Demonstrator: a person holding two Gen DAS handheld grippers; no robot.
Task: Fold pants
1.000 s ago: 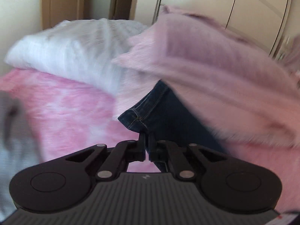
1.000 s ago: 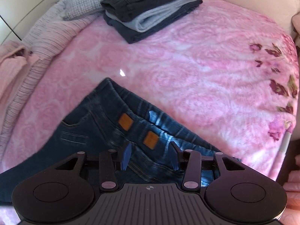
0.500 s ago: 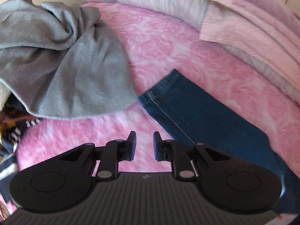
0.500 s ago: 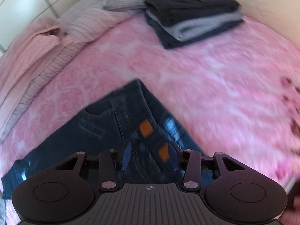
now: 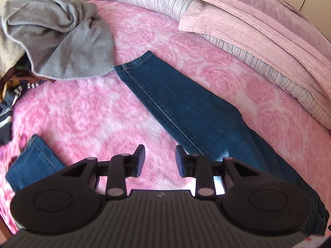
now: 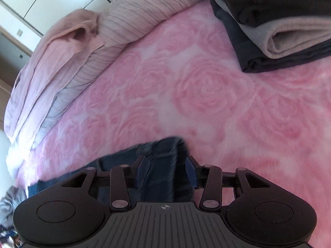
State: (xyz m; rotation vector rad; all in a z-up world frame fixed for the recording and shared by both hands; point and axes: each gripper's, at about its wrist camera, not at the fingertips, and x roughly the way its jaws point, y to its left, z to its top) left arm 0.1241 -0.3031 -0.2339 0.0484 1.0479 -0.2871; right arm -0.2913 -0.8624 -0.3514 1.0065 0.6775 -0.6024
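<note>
Dark blue jeans [image 5: 186,107] lie spread on the pink rose-patterned blanket [image 5: 82,119]. One leg runs diagonally from its hem at the upper middle down to the lower right in the left wrist view; the other leg's hem [image 5: 35,161] lies at the lower left. My left gripper [image 5: 158,160] hovers open over the blanket between the two legs, holding nothing. In the right wrist view the jeans' waist end [image 6: 163,165] sits blurred between the open fingers of my right gripper [image 6: 164,171]; whether it touches the cloth is unclear.
A crumpled grey garment [image 5: 62,39] lies beside the far hem. Striped and pink bedding [image 5: 258,31] is heaped along the far side. A stack of folded dark and grey clothes [image 6: 275,24] rests at the upper right. Striped dark clothing [image 5: 8,107] sits at the left edge.
My left gripper let go of the jeans leg, which now lies flat, then opened wider and drew back. The right gripper moved down close over the waist end.
</note>
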